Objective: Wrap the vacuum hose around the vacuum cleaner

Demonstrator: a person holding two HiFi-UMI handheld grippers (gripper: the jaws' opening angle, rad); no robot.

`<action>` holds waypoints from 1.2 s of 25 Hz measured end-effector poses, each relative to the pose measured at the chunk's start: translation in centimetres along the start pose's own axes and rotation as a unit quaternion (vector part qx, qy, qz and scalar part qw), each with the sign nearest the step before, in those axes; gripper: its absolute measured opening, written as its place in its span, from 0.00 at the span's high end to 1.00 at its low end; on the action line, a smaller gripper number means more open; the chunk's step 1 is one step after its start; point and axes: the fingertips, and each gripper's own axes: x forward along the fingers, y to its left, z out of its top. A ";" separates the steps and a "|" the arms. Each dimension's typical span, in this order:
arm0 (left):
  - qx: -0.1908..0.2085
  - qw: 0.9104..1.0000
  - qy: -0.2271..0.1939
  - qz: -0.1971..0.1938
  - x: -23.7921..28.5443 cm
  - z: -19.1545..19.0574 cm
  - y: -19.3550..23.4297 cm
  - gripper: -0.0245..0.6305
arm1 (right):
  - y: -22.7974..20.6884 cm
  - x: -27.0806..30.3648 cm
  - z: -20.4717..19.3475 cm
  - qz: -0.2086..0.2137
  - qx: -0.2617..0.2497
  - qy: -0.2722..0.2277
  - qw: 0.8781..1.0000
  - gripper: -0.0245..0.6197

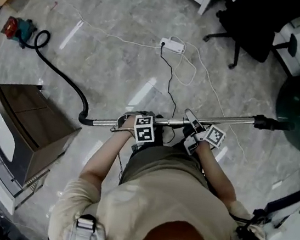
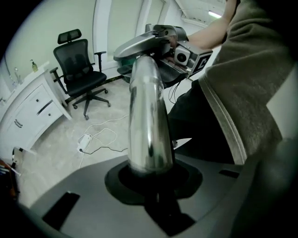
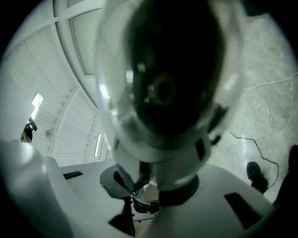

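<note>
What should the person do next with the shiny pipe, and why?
Probably carry the wand toward the vacuum cleaner. The left gripper and right gripper both clamp it, but the black hose lies stretched across the floor, not wrapped at all.

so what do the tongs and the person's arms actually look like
The left tongs and right tongs have smooth, pale grey plastic bodies with dark rectangular slots and dark pads at the jaws. Each carries a cube faced with black-and-white square markers: left cube, right cube. The person wears a beige short-sleeved shirt, so the forearms are uncovered.
</note>
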 end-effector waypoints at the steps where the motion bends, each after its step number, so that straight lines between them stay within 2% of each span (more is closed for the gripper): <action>1: -0.008 1.000 -0.004 0.014 -0.7 -0.2 0.3 0.81 | 0.9 0.5 0.0 0.000 -0.010 0.006 1.000 0.81; 4: -0.031 0.998 -0.008 0.053 -2.2 -0.2 1.3 0.81 | 2.8 1.6 0.4 -0.003 -0.029 0.023 0.999 0.81; 9: -0.064 0.993 -0.012 0.094 -4.3 1.0 4.8 0.81 | 5.0 4.3 3.6 0.007 -0.050 0.052 0.997 0.81; 13: -0.095 0.987 -0.021 0.126 -4.8 0.0 5.8 0.81 | 5.2 5.4 3.3 -0.010 -0.074 0.070 0.995 0.81; 17: -0.119 0.980 -0.029 0.158 -5.3 -0.9 6.8 0.81 | 7.0 7.2 2.9 0.031 -0.091 0.083 0.992 0.81; 20: -0.138 0.973 -0.022 0.182 -5.8 1.0 10.6 0.81 | 7.2 8.8 6.8 0.042 -0.094 0.095 0.990 0.81; 23: -0.163 0.964 -0.008 0.208 -6.3 4.4 15.8 0.79 | 7.2 10.7 12.9 0.055 -0.085 0.116 0.988 0.81; 26: -0.189 0.953 0.006 0.236 -7.9 6.1 19.7 0.72 | 8.2 12.6 16.8 0.071 -0.081 0.128 0.986 0.81; 28: -0.207 0.944 0.006 0.258 -9.3 6.8 21.7 0.68 | 9.0 13.8 18.5 0.081 -0.084 0.138 0.984 0.81; 30: -0.227 0.930 -0.003 0.288 -11.0 7.0 23.4 0.68 | 10.0 15.3 19.7 0.094 -0.094 0.154 0.979 0.81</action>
